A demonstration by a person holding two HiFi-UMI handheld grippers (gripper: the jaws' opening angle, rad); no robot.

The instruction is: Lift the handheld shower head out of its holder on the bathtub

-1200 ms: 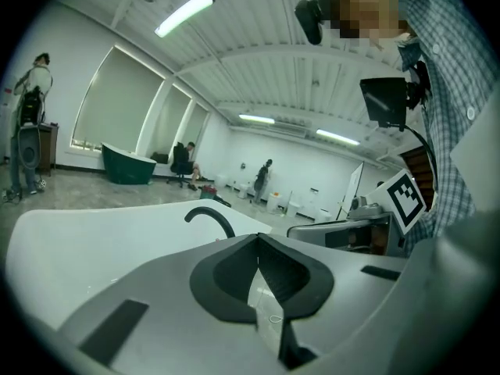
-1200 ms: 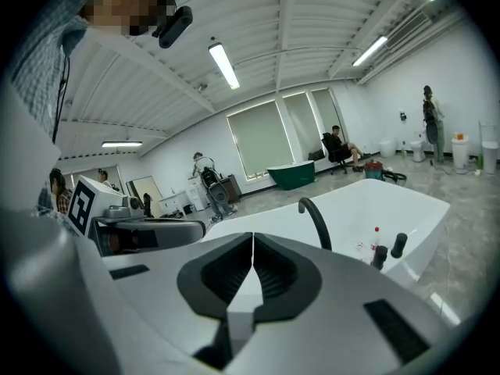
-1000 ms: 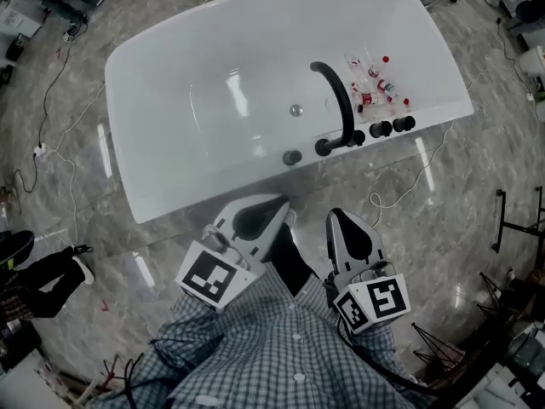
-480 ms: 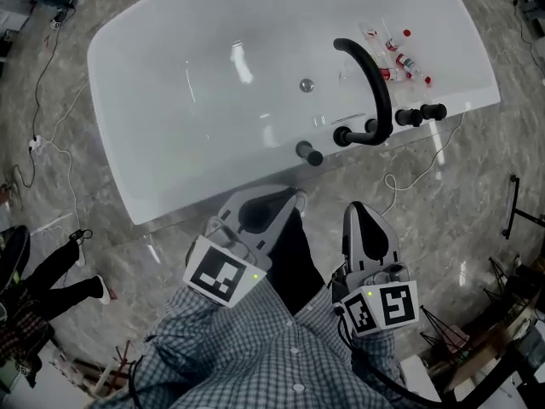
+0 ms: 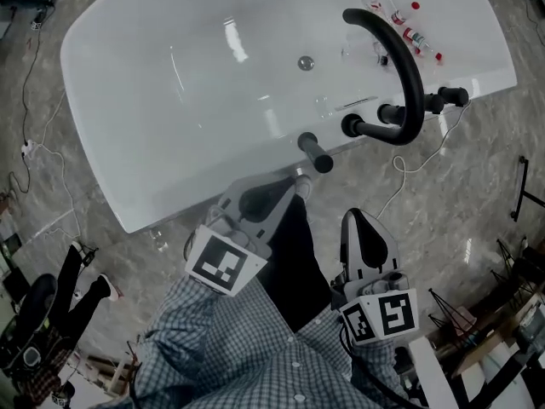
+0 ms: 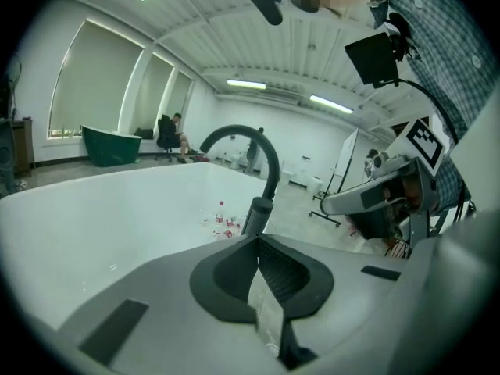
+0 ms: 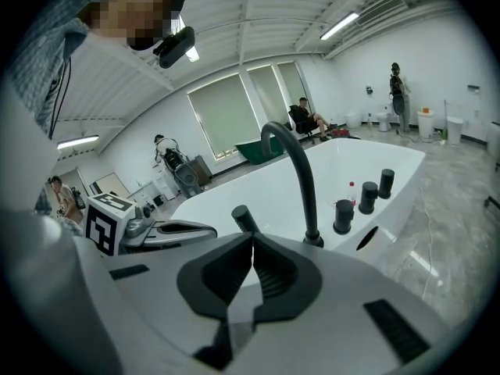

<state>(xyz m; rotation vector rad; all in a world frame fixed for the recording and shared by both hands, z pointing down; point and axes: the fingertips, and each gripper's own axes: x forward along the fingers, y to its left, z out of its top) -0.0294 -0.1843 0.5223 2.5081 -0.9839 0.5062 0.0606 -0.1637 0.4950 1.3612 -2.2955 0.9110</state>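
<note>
pretty sure it's a lab or test hall, freestanding bathtub point(image 5: 153, 100) on marble-look floor point(image 5: 477, 194), loose cables point(image 5: 397, 162) beside the bathtub, strip lights point(image 6: 246, 84) above it, blind-covered windows point(image 6: 94, 84) behind it

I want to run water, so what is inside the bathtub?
Inside the bathtub, small red-capped bottles lie at one end and a round drain sits mid-floor. The black spout arches over them and hides part of the bottles.
</note>
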